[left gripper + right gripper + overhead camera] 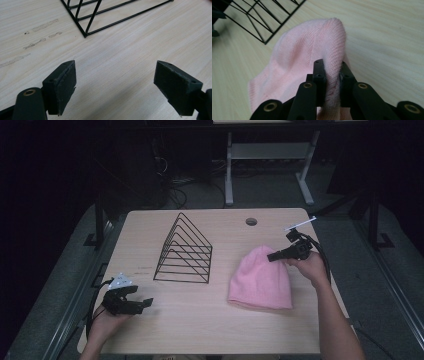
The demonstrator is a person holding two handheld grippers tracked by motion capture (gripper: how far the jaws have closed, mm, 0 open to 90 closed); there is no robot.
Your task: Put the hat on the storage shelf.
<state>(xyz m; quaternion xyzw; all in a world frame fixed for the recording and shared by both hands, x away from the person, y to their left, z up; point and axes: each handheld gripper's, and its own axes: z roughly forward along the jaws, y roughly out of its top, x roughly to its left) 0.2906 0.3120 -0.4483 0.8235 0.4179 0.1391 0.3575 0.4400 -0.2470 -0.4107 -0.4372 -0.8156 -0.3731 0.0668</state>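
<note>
Looking down on the pale wood-grain table [210,320], lots of bare surface along the near edge and between the 2 hands. Black wire triangular rack [185,251] stands left of centre, well back from the near edge; a round cable hole [251,221] sits close to the far edge. Soft pink knitted beanie [261,281] lies right of the rack, apart from it, its wide hem toward the near side, with open board around it.

Left gripper [141,304] hovers low near the front-left corner, jaws spread wide, nothing between them; its own view has the rack's corner [86,33] ahead.

Right gripper [272,256] is at the beanie's crown, and in its own view the jaws are pinched tight on a fold of pink knit [332,50].
</note>
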